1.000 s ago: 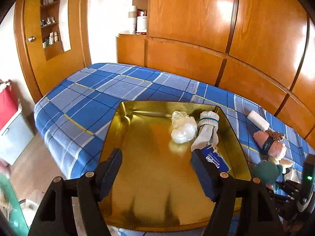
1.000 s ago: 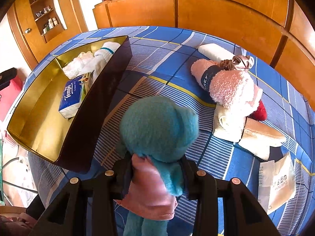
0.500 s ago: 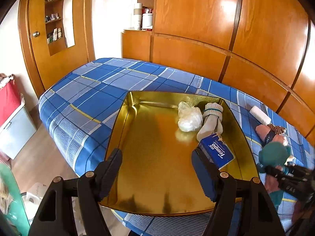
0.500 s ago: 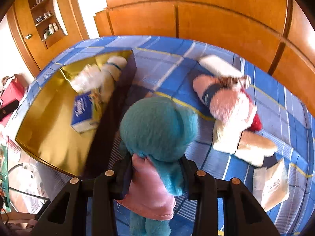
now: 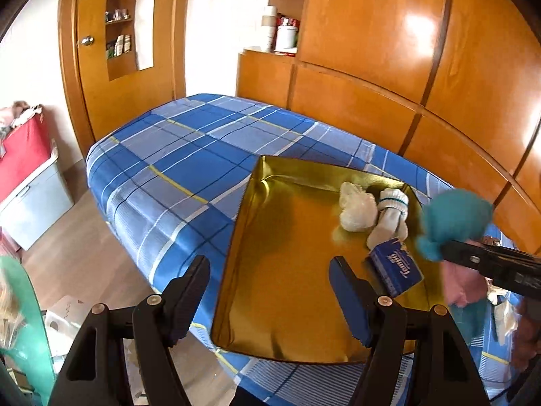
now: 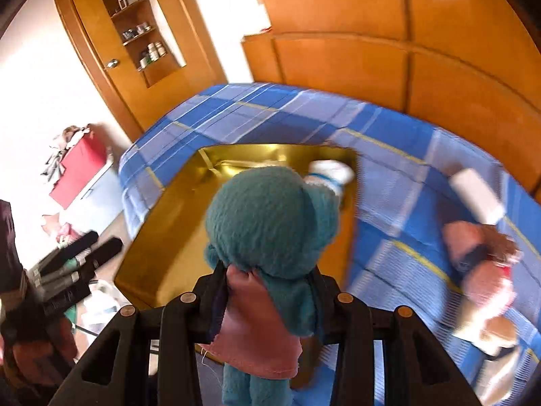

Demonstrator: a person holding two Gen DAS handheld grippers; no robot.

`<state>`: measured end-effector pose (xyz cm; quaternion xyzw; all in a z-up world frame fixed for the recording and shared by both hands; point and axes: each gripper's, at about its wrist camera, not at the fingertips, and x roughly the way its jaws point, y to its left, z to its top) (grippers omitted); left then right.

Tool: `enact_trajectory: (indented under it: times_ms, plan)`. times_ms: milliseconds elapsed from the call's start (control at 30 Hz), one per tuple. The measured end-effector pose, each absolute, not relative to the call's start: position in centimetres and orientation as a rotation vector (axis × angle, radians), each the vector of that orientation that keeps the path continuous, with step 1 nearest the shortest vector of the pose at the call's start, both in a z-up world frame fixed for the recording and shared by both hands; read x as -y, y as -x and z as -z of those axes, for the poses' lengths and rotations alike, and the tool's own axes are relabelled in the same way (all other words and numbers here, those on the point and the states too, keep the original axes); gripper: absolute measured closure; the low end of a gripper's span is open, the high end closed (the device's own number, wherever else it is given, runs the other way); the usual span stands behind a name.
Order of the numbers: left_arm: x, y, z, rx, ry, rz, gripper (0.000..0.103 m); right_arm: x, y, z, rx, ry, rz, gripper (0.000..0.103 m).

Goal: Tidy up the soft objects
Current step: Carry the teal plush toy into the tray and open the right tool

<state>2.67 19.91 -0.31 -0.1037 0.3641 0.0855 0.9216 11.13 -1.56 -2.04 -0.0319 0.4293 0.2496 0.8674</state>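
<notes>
A gold tray (image 5: 287, 301) (image 6: 172, 237) lies on the blue plaid bed (image 5: 175, 155). In it are a clear plastic bundle (image 5: 356, 208), a rolled white sock (image 5: 389, 218) (image 6: 329, 174) and a blue tissue pack (image 5: 397, 269). My right gripper (image 6: 267, 294) is shut on a teal plush toy in a pink dress (image 6: 270, 237), held in the air over the tray's right side; the left wrist view shows the toy (image 5: 453, 225) at the tray's right edge. My left gripper (image 5: 270, 287) hangs open and empty over the tray's near left part.
On the bed right of the tray lie a white roll (image 6: 476, 199) and a pink fluffy sock bundle (image 6: 480, 270). Wooden wardrobe panels (image 5: 372, 67) back the bed. A red and grey box (image 5: 27, 182) stands on the floor at the left.
My right gripper has lifted the teal plush from the bed and carried it left over the tray. My left gripper has drawn back and left, widening its view of the bed.
</notes>
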Motion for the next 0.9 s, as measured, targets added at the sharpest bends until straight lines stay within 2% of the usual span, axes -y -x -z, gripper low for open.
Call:
enact_trajectory:
  times_ms: [300, 467, 533, 667, 900]
  plan:
    - [-21.7, -2.2, 1.2, -0.764, 0.250, -0.204, 0.030, -5.6, -14.7, 7.2, -1.027, 0.082, -0.499, 0.062]
    - [-22.3, -2.2, 1.8, -0.779, 0.261, -0.214, 0.030, -6.4, -15.6, 8.8, -1.040, 0.127, -0.461, 0.052]
    - [-22.3, -2.2, 1.9, -0.783, 0.262, -0.213, 0.030, -6.4, -15.9, 9.0, -1.045, 0.127, -0.462, 0.051]
    - [-22.0, -2.2, 2.1, -0.789, 0.259, -0.206, 0.030, -6.0, -15.5, 8.6, -1.024, 0.117, -0.471, 0.042]
    - [-21.3, -2.2, 1.7, -0.781, 0.237, -0.198, 0.030, -4.5, -14.3, 6.4, -0.948, 0.095, -0.461, 0.040]
